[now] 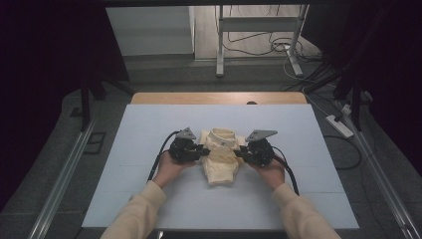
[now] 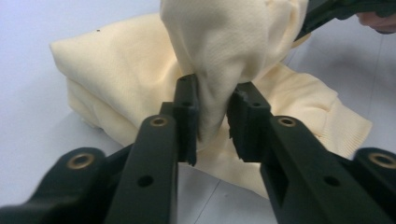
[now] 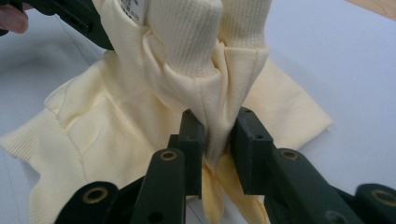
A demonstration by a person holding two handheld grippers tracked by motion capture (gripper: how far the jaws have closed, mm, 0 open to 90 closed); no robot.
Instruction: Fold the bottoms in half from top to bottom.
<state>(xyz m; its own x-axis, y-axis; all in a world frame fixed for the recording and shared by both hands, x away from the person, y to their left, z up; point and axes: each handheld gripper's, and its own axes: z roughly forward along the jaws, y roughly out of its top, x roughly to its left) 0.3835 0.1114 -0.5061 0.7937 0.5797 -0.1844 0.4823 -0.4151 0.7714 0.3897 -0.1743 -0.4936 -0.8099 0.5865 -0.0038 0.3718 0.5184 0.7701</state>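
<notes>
Black fingers (image 2: pixel 187 116) of the left gripper (image 2: pixel 212 114) and right gripper (image 3: pixel 217 140) each pinch a bunched fold of cream sweater (image 1: pixel 219 155) between them, above the counter (image 1: pixel 149 129); loosening grips could drop it crumpled.

Pale yellow long sleeves (image 1: pixel 142 206), black left gripper (image 1: pixel 200 150) and right gripper (image 1: pixel 239 153), grey three-cornered plates, black trailing cables, brass-ringed pivot holes on black jaws
</notes>
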